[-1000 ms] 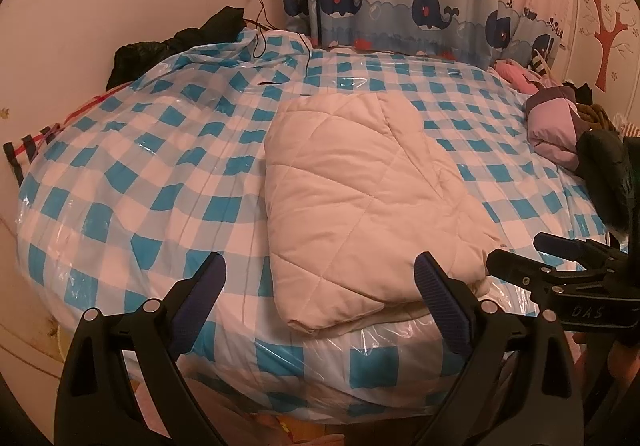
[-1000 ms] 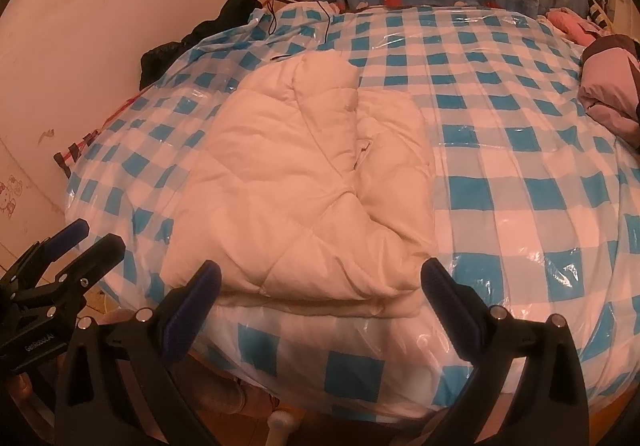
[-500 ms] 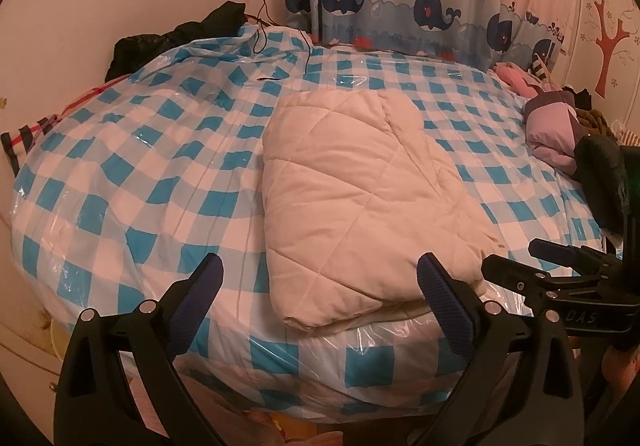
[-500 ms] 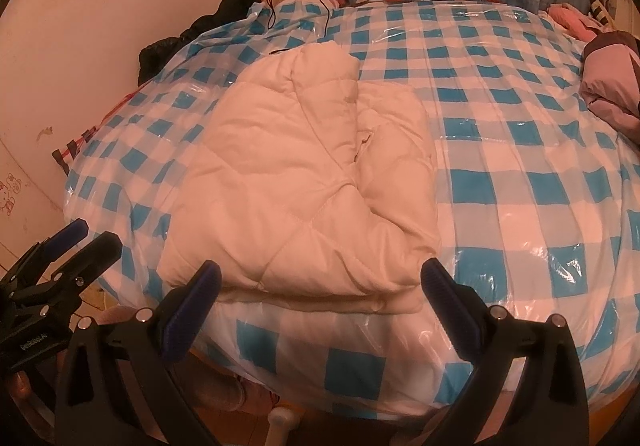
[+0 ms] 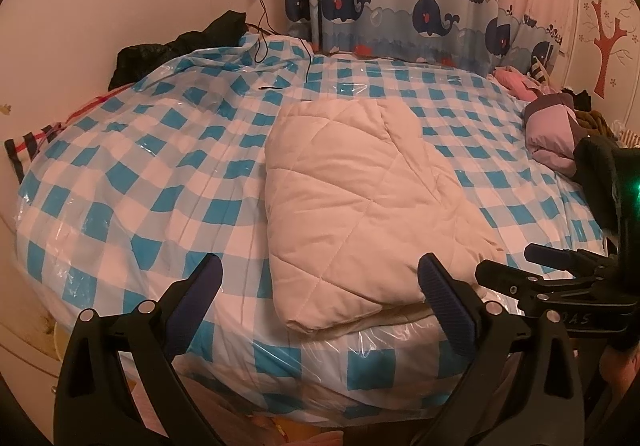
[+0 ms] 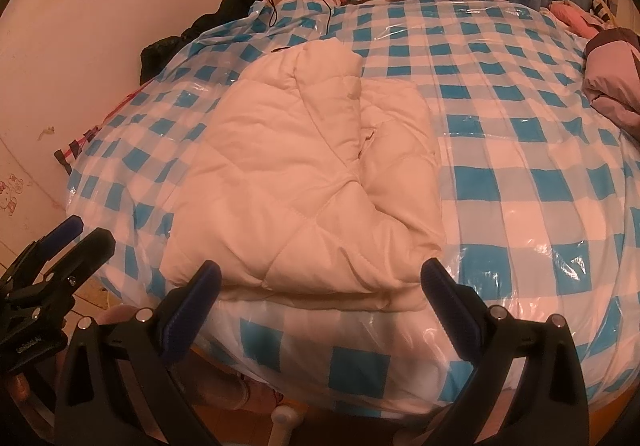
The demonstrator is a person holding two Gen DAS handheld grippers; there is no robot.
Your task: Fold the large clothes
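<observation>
A cream quilted garment (image 5: 360, 202) (image 6: 304, 182) lies folded into a thick pad near the front edge of the bed. My left gripper (image 5: 318, 286) hovers open just short of its near left corner, nothing between the fingers. My right gripper (image 6: 320, 286) is open too, held over the bed's front edge at the pad's near hem. Each gripper shows at the side of the other's view: the right gripper (image 5: 560, 266) in the left wrist view, the left gripper (image 6: 60, 246) in the right wrist view.
The bed (image 5: 120, 182) (image 6: 540, 182) wears a blue-and-white checked cover under clear plastic. Pink and dark clothes (image 5: 556, 134) pile at its right side, black clothing (image 5: 180, 46) by the far-left wall. A whale-print curtain (image 5: 400, 10) hangs behind. A cable (image 5: 262, 22) trails from a wall socket.
Both grippers have drawn back and up a little from the bed; the pad lies as before. Both stay open.
</observation>
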